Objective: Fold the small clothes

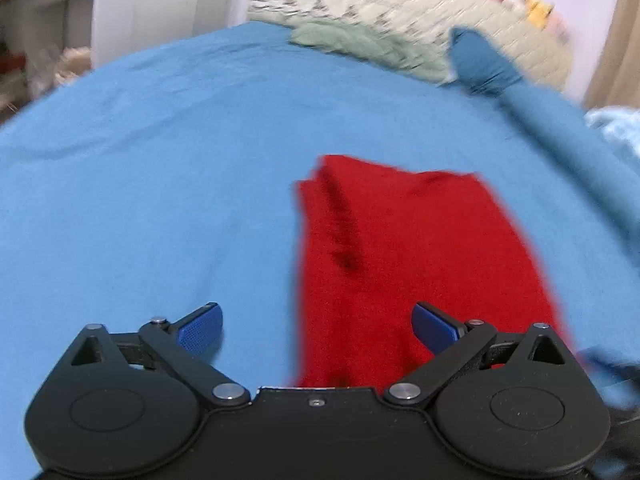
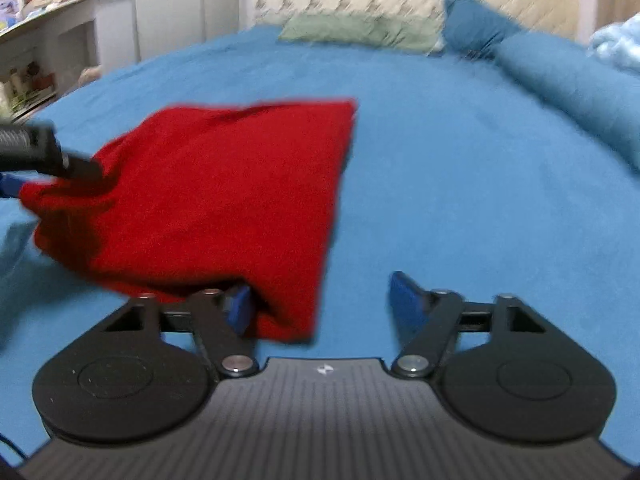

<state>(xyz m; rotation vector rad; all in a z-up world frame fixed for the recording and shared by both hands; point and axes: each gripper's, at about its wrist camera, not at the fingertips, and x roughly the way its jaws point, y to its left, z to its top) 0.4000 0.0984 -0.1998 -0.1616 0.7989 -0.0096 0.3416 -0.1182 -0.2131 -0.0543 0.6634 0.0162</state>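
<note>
A small red garment (image 1: 404, 256) lies folded on the blue bedsheet (image 1: 140, 184). My left gripper (image 1: 318, 326) is open just above the garment's near left edge, its right finger over the cloth. In the right wrist view the red garment (image 2: 224, 192) lies ahead to the left. My right gripper (image 2: 320, 300) is open at its near right corner, with the left finger against the cloth. The left gripper's body (image 2: 32, 148) shows at the garment's far left side.
A green pillow (image 2: 356, 30) and a blue pillow (image 2: 476, 28) lie at the head of the bed. A rolled blue blanket (image 2: 568, 80) runs along the right side. White shelves (image 2: 48, 48) stand beyond the bed's left edge.
</note>
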